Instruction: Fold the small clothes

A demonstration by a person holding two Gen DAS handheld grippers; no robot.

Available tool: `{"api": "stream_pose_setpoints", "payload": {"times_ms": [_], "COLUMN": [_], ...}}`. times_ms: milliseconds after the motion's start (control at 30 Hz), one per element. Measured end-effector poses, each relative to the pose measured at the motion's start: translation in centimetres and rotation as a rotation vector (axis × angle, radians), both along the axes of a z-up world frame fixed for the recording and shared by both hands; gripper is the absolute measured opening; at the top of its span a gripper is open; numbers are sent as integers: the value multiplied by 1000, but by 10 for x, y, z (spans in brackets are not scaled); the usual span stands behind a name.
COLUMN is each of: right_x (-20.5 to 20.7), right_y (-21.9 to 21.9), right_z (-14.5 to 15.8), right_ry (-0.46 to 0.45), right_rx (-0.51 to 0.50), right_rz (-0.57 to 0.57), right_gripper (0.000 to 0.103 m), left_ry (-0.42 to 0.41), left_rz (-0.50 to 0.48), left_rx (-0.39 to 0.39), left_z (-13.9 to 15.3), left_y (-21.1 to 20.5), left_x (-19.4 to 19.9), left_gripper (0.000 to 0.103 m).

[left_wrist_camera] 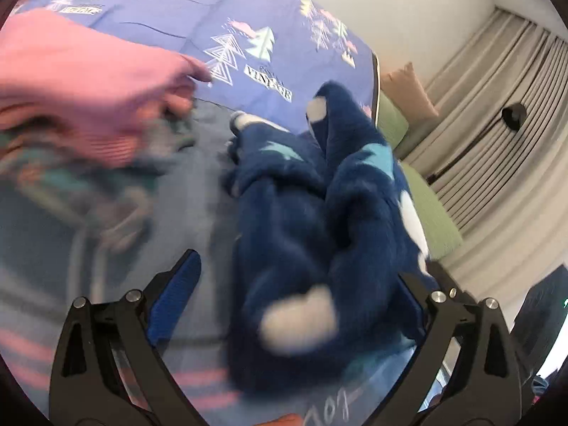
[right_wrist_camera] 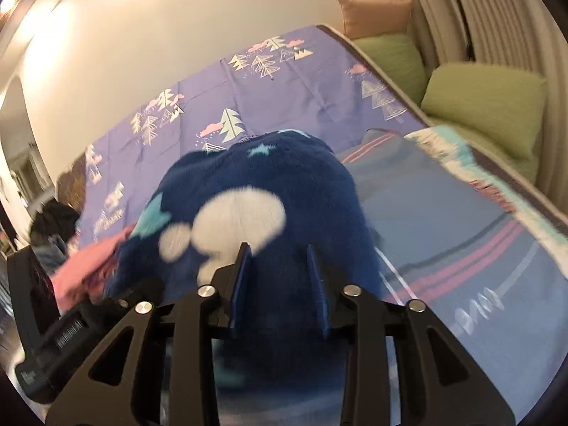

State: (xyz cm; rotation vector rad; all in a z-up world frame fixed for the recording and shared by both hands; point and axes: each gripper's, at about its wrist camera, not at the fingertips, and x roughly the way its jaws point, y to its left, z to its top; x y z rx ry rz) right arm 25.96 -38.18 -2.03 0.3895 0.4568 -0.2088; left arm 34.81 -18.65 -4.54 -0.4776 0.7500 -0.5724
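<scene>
Counting from my two wrist views, I find one navy fleece garment, fluffy with white blotches and pale blue stars, bunched in a heap on the bed. My right gripper has its jaws drawn in and pinching a fold of that fleece between the two blue pads. My left gripper has its jaws spread wide, and the near end of the fleece lies between them; I cannot tell whether the right-hand pad touches it, while the left-hand pad stands clear. One pink garment lies at the left of the left view, over a blurred patterned cloth I cannot identify. One grey-blue blanket with pink and pale stripes lies under the fleece. It rests on one lilac bedsheet printed with white trees and pink clouds, which covers the bed. Beyond the bed's far edge I count two green cushions and one tan cushion. One pale pleated curtain hangs behind them, beside a plain cream wall.
</scene>
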Motion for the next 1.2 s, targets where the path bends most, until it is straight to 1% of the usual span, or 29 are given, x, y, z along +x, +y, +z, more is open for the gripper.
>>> {"api": "stream_pose_setpoints", "payload": {"times_ms": [67, 133, 200, 267, 300, 400, 467, 500, 567, 600, 667, 700, 800, 867, 1033, 1200], "right_x": [-19, -36, -55, -70, -75, -92, -100, -103, -107, -108, -107, -107, -104, -102, -96, -98], "right_y": [7, 16, 30, 45, 52, 73, 81, 83, 85, 85, 84, 84, 82, 76, 70, 77], "right_z": [0, 2, 4, 6, 6, 9, 14, 17, 24, 28, 30, 30, 26, 21, 12, 13], "right_ry": [10, 8, 1, 6, 7, 6, -6, -16, -43, -46, -42, -40, -10, 11, 56, 45], "right_rx": [2, 5, 6, -24, -40, -102, -132, -141, -152, -162, -172, -171, -148, -119, -90, -117], "right_rz": [-15, -36, -24, -13, -7, 24, 29, 24, 27, 29, 27, 30, 48, 51, 42, 44], "right_gripper": [37, 37, 37, 38, 39, 51, 65, 68, 78, 81, 93, 94, 98, 102, 102, 102], "left_ry": [-23, -19, -30, -50, -65, -91, -121, -140, -194, -238, -298, -346, -411, -416, -368, -363], "left_rz": [46, 48, 65, 85, 101, 119, 138, 146, 157, 161, 165, 169, 177, 162, 150, 156], "left_rx": [48, 44, 37, 40, 55, 99, 131, 152, 210, 246, 301, 349, 441, 456, 470, 470], "left_z": [5, 5, 8, 12, 15, 21, 26, 29, 35, 40, 46, 50, 54, 53, 46, 44], "left_y": [10, 20, 30, 40, 45, 52, 58, 60, 60, 59, 54, 48, 39, 37, 33, 34], "left_x": [-17, -32, -49, -63, -71, -88, -104, -111, -122, -128, -134, -137, -144, -145, -137, -136], "left_gripper": [98, 98, 98, 98, 98, 98, 98, 98, 98, 98, 99, 100, 100, 101, 101, 101]}}
